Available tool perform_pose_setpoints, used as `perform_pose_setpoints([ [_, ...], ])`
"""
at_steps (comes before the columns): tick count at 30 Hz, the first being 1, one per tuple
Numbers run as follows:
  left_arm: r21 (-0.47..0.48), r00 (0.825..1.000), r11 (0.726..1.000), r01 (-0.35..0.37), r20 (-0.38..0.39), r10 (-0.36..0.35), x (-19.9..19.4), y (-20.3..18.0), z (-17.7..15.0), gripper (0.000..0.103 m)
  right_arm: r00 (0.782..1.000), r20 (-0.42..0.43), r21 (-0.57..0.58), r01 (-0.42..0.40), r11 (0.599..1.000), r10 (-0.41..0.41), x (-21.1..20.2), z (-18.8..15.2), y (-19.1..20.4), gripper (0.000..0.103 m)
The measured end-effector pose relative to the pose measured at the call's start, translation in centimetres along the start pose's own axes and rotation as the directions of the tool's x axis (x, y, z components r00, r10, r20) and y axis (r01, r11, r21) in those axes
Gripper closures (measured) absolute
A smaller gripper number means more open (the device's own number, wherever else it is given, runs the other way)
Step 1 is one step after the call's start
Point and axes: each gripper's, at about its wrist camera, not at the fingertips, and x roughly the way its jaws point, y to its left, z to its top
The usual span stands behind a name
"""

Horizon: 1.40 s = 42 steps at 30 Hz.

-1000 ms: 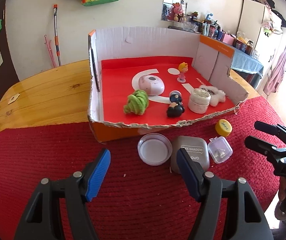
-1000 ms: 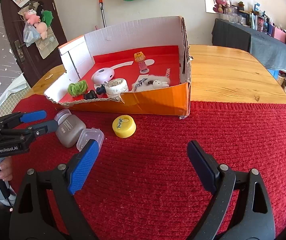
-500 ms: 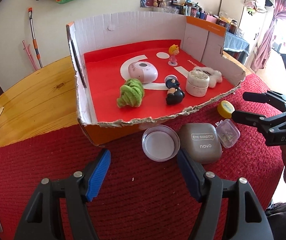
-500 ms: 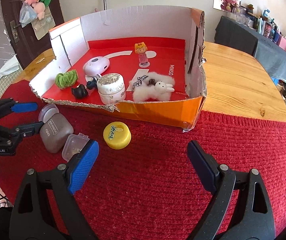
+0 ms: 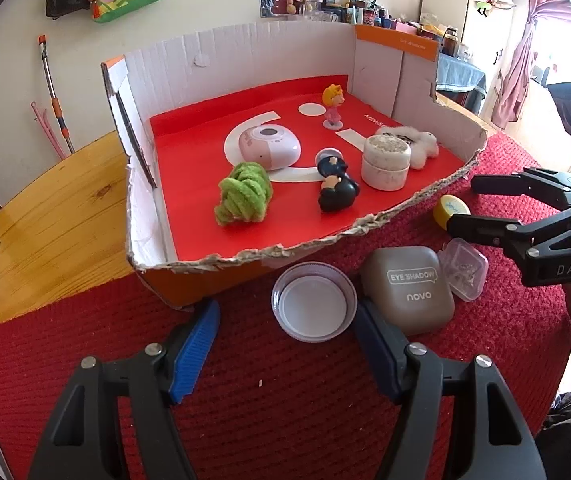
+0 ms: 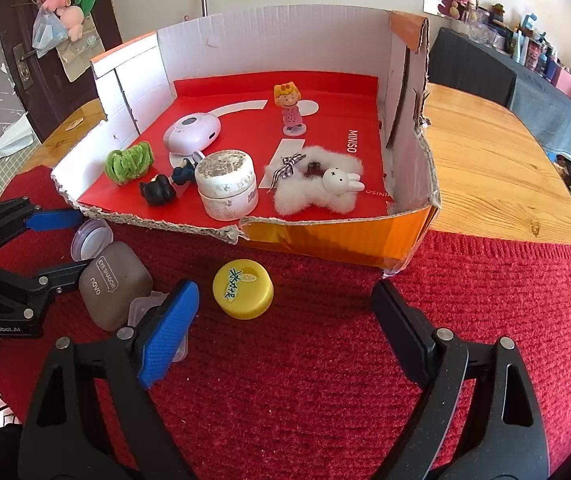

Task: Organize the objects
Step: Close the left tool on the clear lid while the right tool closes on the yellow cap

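Hovering over the red mat (image 6: 365, 380), you had both grippers empty: the left gripper (image 5: 285, 332) spread wide around the white lid (image 5: 312, 306), the right gripper (image 6: 285, 320), jaws just narrowing, lined up behind the yellow cap (image 6: 243, 288). Both items lay outside the cardboard box (image 6: 337, 236), presumably next to go in.

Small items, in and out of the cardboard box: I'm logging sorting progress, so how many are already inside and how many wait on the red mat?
Inside the cardboard box: 6 (green scrunchie, pink device, black figure, white jar, girl figurine, fluffy bunny clip)
On the red mat: 4 (round lid, eye shadow case, clear case, yellow cap)
Total: 10
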Motion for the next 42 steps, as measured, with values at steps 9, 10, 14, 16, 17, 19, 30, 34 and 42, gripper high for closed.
perform_pose_setpoints([
  [9,0.014,0.999,0.999,0.034,0.019,-0.035,-0.2,-0.7,0.0,0.060,1.000,0.013,-0.045,-0.007,0.999,0.008,-0.1,-0.3,1.5,0.041],
  [10,0.013,0.999,0.999,0.038,0.019,-0.039,-0.2,-0.7,0.0,0.060,1.000,0.017,-0.058,-0.006,0.998,0.007,-0.2,-0.4,1.7,0.046],
  [14,0.008,0.999,0.999,0.039,0.025,-0.039,-0.4,-0.8,-0.2,0.061,0.999,0.027,-0.097,-0.015,0.995,0.017,-0.3,-0.7,2.4,0.071],
  [16,-0.002,0.999,0.999,0.041,0.029,-0.041,-0.5,-0.8,-0.3,0.061,0.999,0.033,-0.112,-0.021,0.993,0.025,-0.4,-0.9,2.7,0.074],
  [17,-0.009,0.999,0.999,0.043,0.031,-0.042,-0.6,-0.7,-0.3,0.061,0.999,0.038,-0.113,-0.023,0.993,0.027,-0.4,-0.9,2.7,0.074],
  [19,-0.023,0.998,0.999,0.044,0.034,-0.044,-0.9,-0.7,-0.4,0.061,0.998,0.038,-0.113,-0.038,0.993,0.042,-0.7,-1.0,2.8,0.074],
  [30,-0.061,0.991,0.996,0.058,0.122,-0.050,-4.9,-0.5,-0.7,0.061,0.990,0.110,-0.124,-0.075,0.989,0.089,-4.3,-0.5,3.7,0.074],
  [34,-0.059,0.990,0.997,0.052,0.135,-0.044,-5.6,-0.6,-0.7,0.061,0.989,0.115,-0.129,-0.082,0.988,0.097,-4.7,-0.5,4.1,0.074],
  [42,-0.071,0.987,0.997,0.043,0.156,-0.032,-6.5,-0.4,-0.4,0.061,0.988,0.116,-0.124,-0.090,0.988,0.105,-4.9,-0.6,4.1,0.074],
])
